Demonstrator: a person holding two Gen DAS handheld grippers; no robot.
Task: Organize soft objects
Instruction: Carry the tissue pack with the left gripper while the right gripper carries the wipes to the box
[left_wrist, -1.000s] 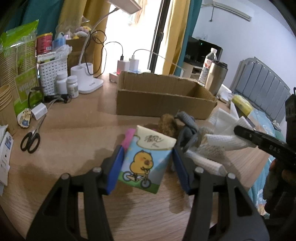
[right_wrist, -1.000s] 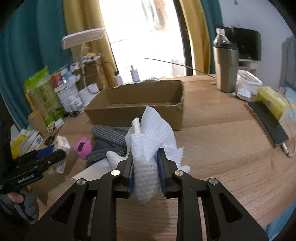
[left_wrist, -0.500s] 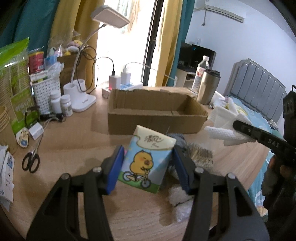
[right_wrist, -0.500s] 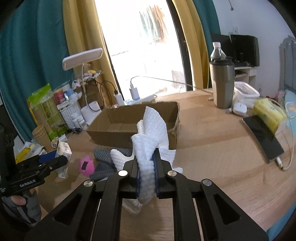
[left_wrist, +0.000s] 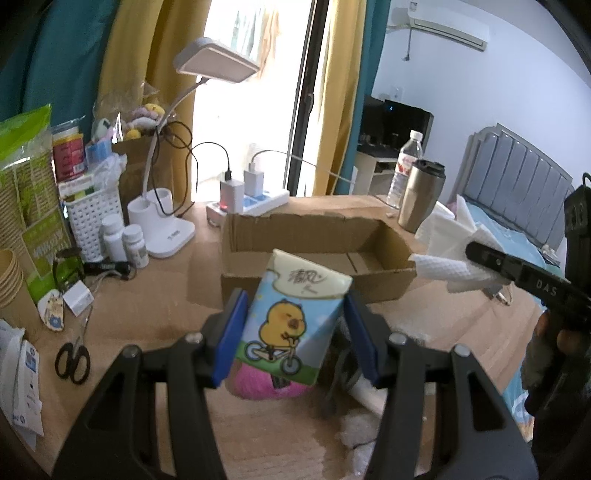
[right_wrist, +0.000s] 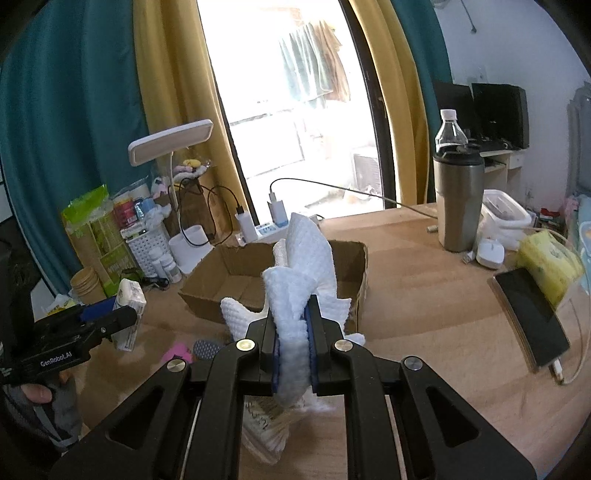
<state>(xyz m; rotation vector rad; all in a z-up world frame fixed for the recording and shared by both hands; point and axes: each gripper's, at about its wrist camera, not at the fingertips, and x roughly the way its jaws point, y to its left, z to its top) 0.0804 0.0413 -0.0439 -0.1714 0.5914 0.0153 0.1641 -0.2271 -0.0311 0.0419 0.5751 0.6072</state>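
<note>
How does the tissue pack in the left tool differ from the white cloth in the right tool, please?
The tissue pack is a printed block showing a yellow cartoon animal on a bicycle; the white cloth is plain, waffle-textured and crumpled. The pack keeps its boxy shape between wide-set fingers; the cloth is squeezed thin and flops loosely above them. Both are held clear of the table.

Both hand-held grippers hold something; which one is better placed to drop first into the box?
Probably right: its towel already hangs at the box edge; the left's tissue pack looks further back.
</note>
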